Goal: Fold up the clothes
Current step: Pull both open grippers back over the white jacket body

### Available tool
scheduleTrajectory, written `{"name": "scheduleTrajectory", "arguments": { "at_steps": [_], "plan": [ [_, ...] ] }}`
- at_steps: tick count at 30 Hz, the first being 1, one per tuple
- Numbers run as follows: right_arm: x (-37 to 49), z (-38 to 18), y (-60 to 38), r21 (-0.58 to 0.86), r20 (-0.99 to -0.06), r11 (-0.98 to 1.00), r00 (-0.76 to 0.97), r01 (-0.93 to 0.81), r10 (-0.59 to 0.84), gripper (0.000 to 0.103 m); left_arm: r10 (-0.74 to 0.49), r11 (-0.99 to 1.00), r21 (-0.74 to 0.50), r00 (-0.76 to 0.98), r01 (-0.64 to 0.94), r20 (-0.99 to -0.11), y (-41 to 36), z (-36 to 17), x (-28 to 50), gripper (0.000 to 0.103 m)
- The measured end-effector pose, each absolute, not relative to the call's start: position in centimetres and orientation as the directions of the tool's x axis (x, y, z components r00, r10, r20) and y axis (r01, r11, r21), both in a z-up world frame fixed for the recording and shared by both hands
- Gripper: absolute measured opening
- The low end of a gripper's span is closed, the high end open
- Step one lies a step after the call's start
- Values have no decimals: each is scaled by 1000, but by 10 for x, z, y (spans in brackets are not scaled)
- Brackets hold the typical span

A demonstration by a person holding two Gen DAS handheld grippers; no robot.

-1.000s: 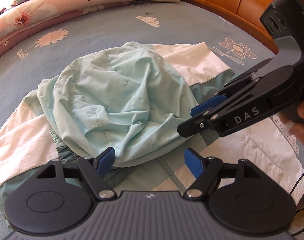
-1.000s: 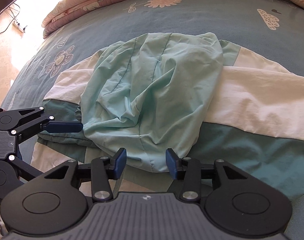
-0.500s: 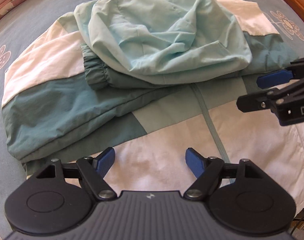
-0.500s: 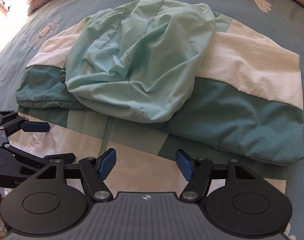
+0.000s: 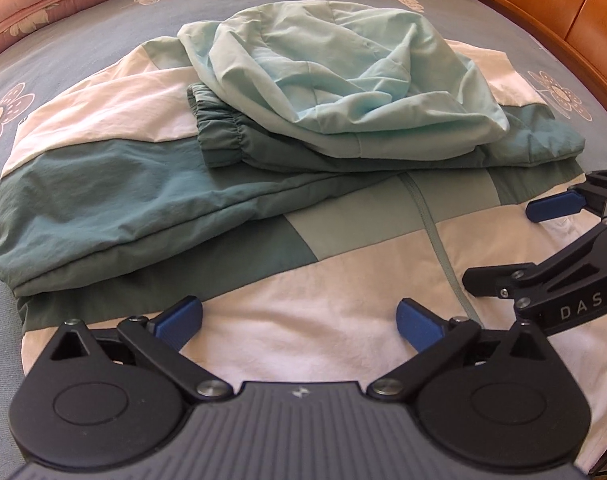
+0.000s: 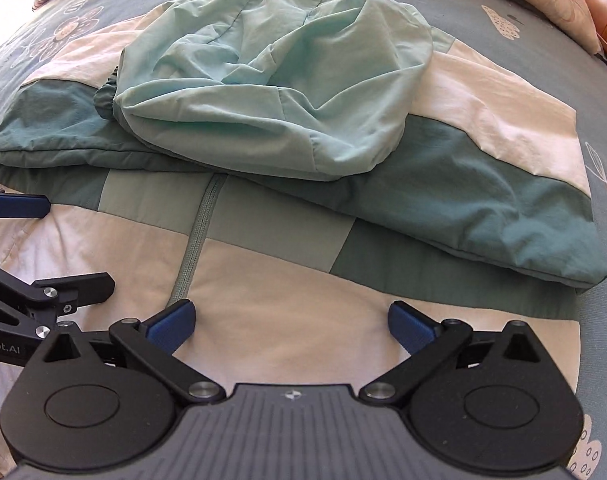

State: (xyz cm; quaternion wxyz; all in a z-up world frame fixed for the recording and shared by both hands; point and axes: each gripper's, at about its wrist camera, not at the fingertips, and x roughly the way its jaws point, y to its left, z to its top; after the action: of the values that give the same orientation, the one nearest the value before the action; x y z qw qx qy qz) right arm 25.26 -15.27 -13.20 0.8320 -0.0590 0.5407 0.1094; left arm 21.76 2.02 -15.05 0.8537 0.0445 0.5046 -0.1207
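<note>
Both the left gripper [image 5: 299, 320] and right gripper [image 6: 289, 320] have descended from the hood [image 5: 343, 80] toward the jacket [image 5: 343, 300] hem at the bed [image 5: 83, 32] edge, jaws opening, empty, ready for the next fold.

Blue-grey bed sheet [image 5: 103, 32] with pale flower prints, colour-block jacket [image 5: 103, 184] lying flat mid-bed, hood and sleeves folded over, pink quilt [image 5: 35, 12] along far edge
</note>
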Motion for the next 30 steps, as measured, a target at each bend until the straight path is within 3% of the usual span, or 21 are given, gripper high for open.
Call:
{"name": "scheduleTrajectory", "arguments": {
  "at_steps": [10,23,26,30],
  "plan": [
    [222,-126,-162,22,-893,970,431,-243,128,103,-253,890,-16,463,456,-849,37,-141,183,102],
    [145,-124,-214,-4,-954,963,291,-271,78,103,-159,912,1,355,410,-921,82,-137,125,102],
    [153,-117,-212,36,-944,970,312,-242,112,103,-207,898,10,441,441,-873,65,-121,142,102],
    [170,-121,-200,65,-937,973,323,-223,137,103,-339,846,-76,424,528,-840,33,-120,167,102]
  ]
}}
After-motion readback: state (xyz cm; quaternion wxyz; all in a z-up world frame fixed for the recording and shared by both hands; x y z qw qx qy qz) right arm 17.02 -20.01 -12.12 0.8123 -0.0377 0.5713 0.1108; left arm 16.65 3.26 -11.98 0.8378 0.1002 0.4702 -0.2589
